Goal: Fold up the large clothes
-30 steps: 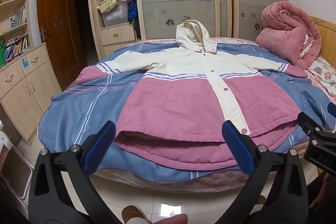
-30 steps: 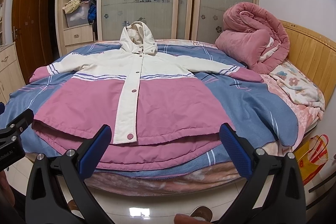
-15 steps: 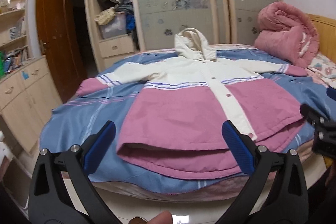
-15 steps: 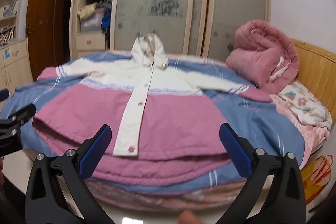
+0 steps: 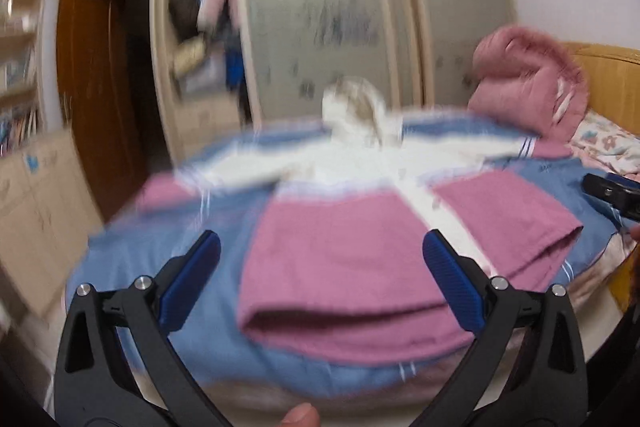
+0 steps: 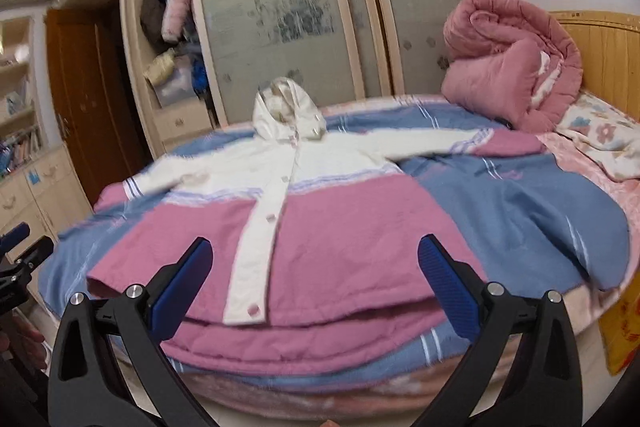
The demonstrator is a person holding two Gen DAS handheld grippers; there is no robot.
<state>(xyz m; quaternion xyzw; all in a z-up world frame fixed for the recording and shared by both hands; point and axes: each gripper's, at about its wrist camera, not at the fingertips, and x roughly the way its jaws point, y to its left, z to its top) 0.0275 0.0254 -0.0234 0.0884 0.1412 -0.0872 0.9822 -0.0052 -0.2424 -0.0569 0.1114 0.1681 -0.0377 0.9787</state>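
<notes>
Coat point(image 6: 304, 227) lies flat on the bed point(image 6: 520, 211), not folded yet. Both tongs, left point(image 5: 320, 279) and right point(image 6: 316, 279), are wide and hold nothing.

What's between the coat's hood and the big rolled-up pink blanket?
In the right wrist view, only blue striped bedspread lies between the hood and the pink blanket.

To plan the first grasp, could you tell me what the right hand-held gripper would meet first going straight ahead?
Probably the pink lower front of the coat, near its white button strip; the right hand-held gripper is open and depth is uncertain.
</notes>
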